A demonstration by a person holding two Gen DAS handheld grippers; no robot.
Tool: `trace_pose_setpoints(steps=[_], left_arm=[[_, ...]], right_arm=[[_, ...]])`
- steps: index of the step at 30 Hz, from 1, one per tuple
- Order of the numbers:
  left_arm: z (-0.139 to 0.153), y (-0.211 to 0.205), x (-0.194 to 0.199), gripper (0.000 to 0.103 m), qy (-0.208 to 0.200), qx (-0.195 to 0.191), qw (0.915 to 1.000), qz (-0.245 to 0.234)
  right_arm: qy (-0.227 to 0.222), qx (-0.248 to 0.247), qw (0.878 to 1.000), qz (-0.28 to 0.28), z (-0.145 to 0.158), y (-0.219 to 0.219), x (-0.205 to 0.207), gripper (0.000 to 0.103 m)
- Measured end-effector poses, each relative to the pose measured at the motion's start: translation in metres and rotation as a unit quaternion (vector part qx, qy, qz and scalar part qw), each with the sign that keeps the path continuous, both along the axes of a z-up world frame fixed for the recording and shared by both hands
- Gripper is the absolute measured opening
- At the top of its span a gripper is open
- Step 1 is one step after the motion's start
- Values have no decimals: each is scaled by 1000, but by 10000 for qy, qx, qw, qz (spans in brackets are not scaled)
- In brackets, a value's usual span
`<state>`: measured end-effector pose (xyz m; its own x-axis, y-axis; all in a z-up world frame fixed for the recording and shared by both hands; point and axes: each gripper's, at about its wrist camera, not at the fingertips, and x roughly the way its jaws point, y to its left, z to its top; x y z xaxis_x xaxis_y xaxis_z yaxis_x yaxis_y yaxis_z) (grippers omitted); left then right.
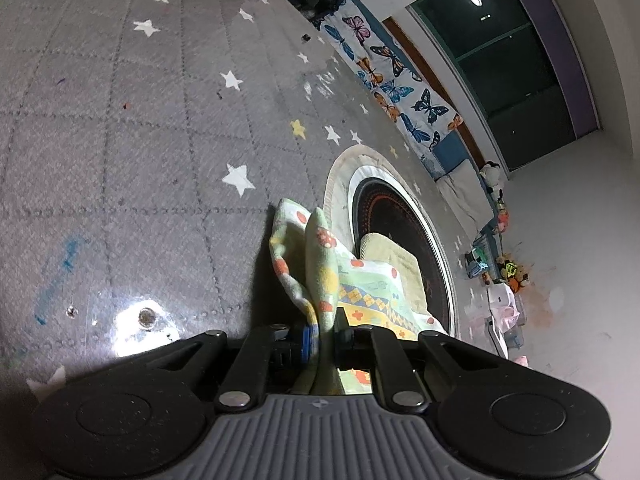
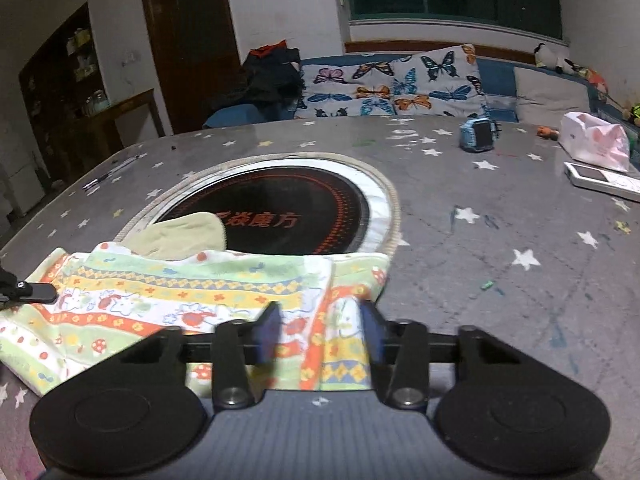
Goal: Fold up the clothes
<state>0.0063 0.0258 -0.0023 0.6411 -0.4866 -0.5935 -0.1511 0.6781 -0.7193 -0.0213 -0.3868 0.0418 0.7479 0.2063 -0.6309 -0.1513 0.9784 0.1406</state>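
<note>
Left wrist view: the left gripper [image 1: 323,338] has its fingers clamped on a bunched corner of the patterned cloth [image 2: 168,300] — lifting it for folding. Right gripper [image 2: 320,334] fingers stand apart astride the cloth's edge, nearer than the round hob [image 2: 280,204] on the bench [image 2: 500,240].

Your right gripper's fingers [image 2: 269,332] are motion-blurred. The patterned cloth [image 2: 168,300] hides part of the round cooktop [image 2: 280,204]; the remote [image 2: 604,181] is cut off at the frame's right edge.
</note>
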Motion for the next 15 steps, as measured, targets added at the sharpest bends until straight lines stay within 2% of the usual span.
trace_pose_setpoints(steps=[2, 3, 10, 15], left_arm=[[3, -2, 0, 11, -59, 79, 9999, -37], [6, -3, 0, 11, -102, 129, 9998, -67], [36, -15, 1, 9, -530, 415, 9969, -396], [60, -40, 9, 9, -785, 524, 9926, -757]], right_arm=[[-18, 2, 10000, 14, 2, 4, -1, 13], [-37, -2, 10000, -1, 2, 6, -2, 12], [-379, 80, 9992, -119, 21, 5, -22, 8], [-621, 28, 9978, -239, 37, -2, -37, 7]])
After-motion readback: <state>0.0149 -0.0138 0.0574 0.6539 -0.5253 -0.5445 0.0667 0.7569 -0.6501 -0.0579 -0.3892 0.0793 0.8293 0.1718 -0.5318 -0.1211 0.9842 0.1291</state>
